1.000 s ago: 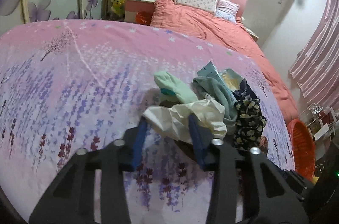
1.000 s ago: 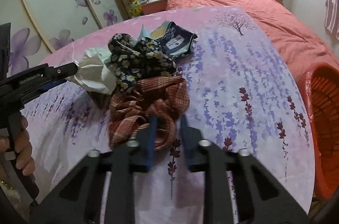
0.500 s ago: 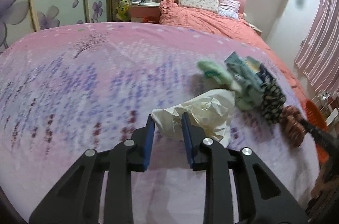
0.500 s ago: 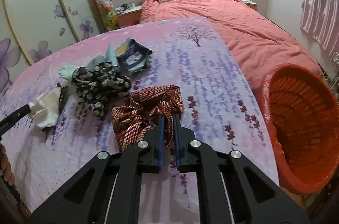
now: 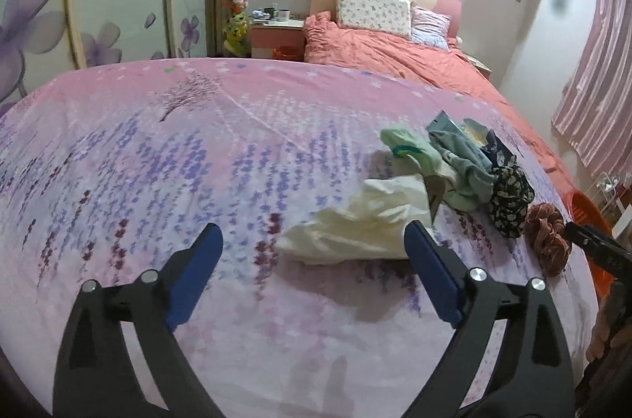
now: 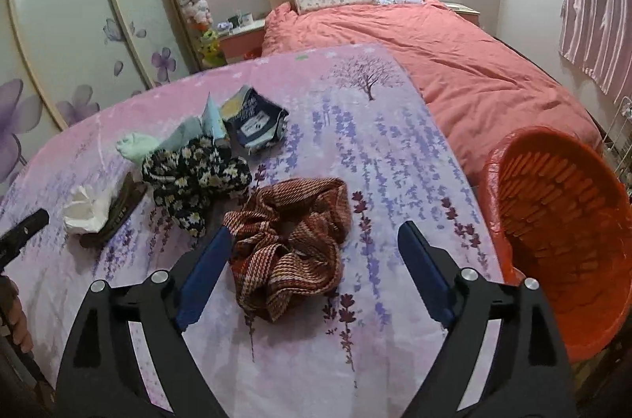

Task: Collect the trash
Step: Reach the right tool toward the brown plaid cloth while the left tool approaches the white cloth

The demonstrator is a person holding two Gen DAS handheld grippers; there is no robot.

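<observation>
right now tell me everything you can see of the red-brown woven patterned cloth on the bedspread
The red-brown woven patterned cloth is a crumpled bundle of herringbone-like fabric in rust, cream and dark red. It lies loose on the pink lavender-print bedspread, between the opening jaws of the right gripper, with its left edge at the left pad.

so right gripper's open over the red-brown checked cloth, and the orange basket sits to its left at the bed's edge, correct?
Not quite: the orange basket is to the right of the right gripper, as the right wrist view shows. The rest holds: the jaws are opening around the red-brown checked cloth, not pressing on it, and the basket stands at the bed's edge.
</observation>
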